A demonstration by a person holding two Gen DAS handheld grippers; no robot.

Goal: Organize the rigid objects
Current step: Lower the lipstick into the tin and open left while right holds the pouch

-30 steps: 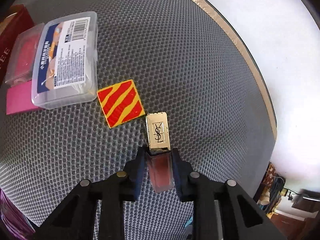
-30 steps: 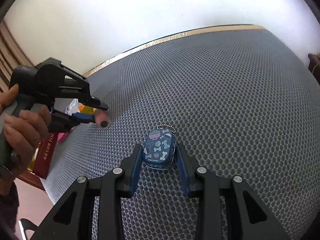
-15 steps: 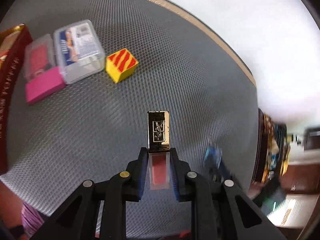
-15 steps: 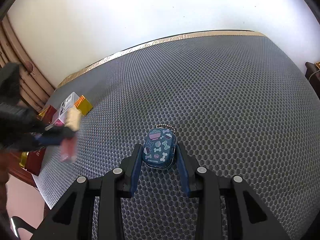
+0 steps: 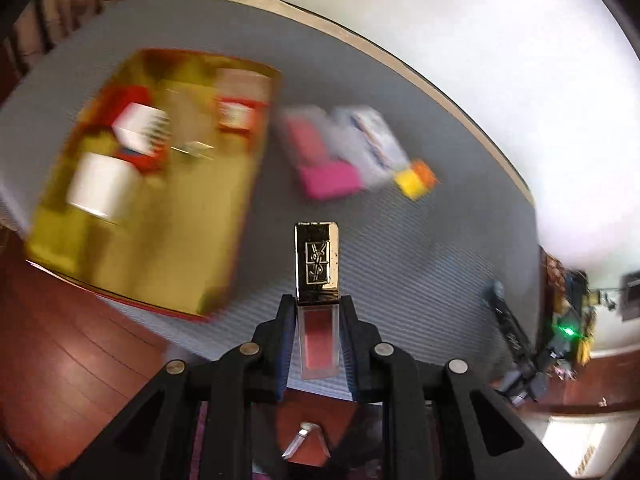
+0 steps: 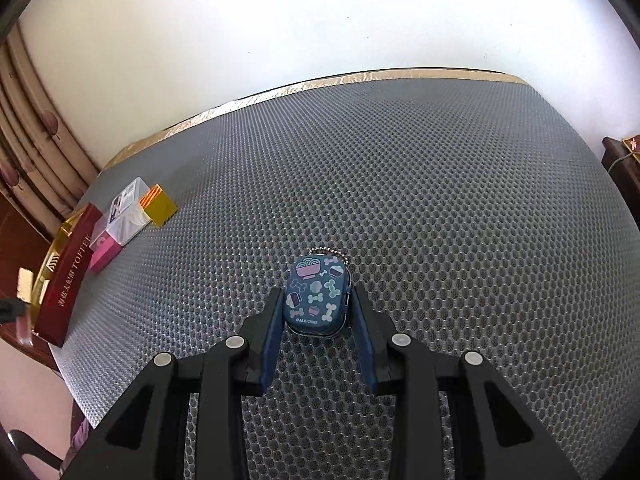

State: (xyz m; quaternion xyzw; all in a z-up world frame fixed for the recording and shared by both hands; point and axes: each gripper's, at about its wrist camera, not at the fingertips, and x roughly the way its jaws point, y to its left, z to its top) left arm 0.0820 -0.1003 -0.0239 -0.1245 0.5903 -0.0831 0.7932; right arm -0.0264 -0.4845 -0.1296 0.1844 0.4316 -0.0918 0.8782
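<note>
My left gripper [image 5: 318, 312] is shut on a lip gloss [image 5: 317, 264] with a gold cap and red clear body, held high above the grey mesh table [image 5: 400, 240]. The open gold box [image 5: 152, 184] with red sides lies blurred at the left, with several small items inside. My right gripper [image 6: 316, 312] stands low on the table around a small blue patterned case [image 6: 316, 298] with a bead chain; its pads sit beside the case with thin gaps. The box also shows in the right wrist view [image 6: 68, 272] at the far left.
A pink block [image 5: 328, 178], a clear plastic box [image 5: 372, 144] and a yellow-red cube [image 5: 416, 178] lie right of the gold box. They show in the right wrist view too, cube [image 6: 160, 204]. The table's near edge and wooden floor [image 5: 60, 360] are below left.
My left gripper has risen and swung left with the lip gloss, bringing the gold box into view. The right gripper has stayed around the blue case.
</note>
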